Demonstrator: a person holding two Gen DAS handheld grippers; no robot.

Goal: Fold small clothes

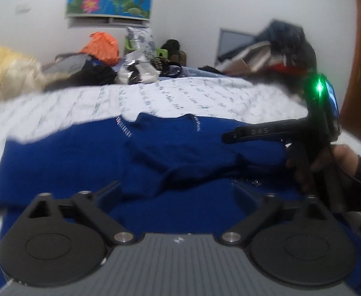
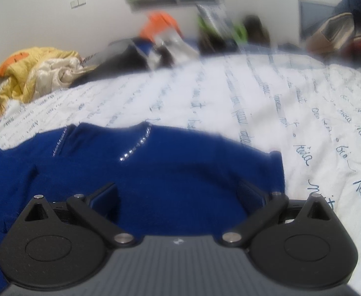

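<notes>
Spread across the white printed quilt [image 2: 266, 93], blue top [image 2: 155, 167] running left-right directly ahead of both spread-jawed, empty grippers, right gripper [image 2: 178, 192] nearest its right sleeve edge, left gripper [image 1: 178, 192] over mid-body

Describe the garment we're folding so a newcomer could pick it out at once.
Start at the white bedspread printed with blue handwriting. On its near side lies the royal-blue top, spread out. Unlike the clutter at the far edge, it has sparkling rhinestone lines by the neckline.
</notes>
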